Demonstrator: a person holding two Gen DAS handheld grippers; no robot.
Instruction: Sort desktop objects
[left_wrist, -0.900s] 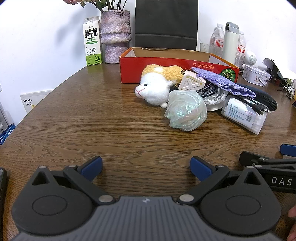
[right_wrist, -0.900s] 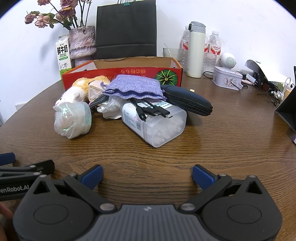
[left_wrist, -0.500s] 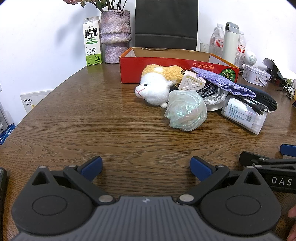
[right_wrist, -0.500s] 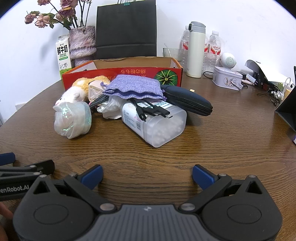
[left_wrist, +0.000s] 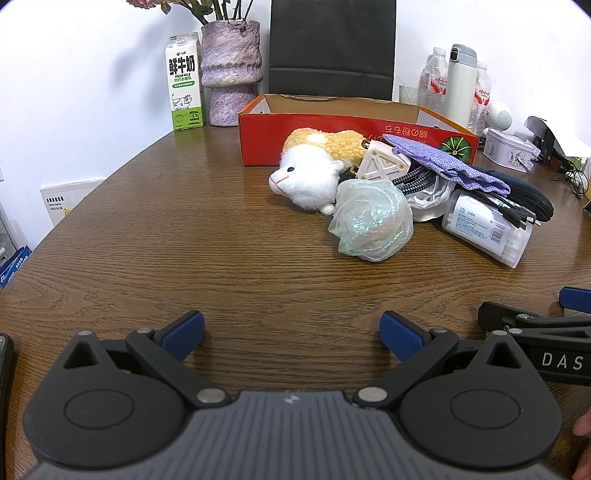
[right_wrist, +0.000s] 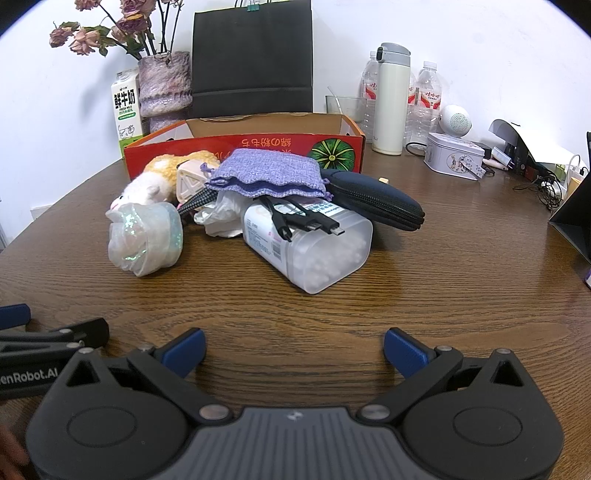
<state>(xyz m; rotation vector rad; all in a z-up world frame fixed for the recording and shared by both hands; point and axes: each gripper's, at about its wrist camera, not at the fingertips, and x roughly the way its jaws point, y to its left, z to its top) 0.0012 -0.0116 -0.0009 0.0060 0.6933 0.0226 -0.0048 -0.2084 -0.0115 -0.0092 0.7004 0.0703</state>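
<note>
Nothing sorted yet. Red box (left_wrist: 354, 125) looks empty; whole pile sits on bench (left_wrist: 184, 240) just in front: plush toy (left_wrist: 310, 177), purple pouch (right_wrist: 269, 173), swab tub (right_wrist: 314, 247), dark case (right_wrist: 373, 203). Left gripper (left_wrist: 291, 332) & right gripper (right_wrist: 294, 349): jaws spread wide, holding nothing, well short of pile.

Both wrist cameras sat low over the near edge of the brown wooden table (left_wrist: 184, 240), tilted downward and facing the far white wall. The left view looked from the left, the right view from the right, close beside each other. Both shared the red cardboard box (left_wrist: 332, 127) (right_wrist: 236, 146) and the heap before it, mid-distance.
</note>
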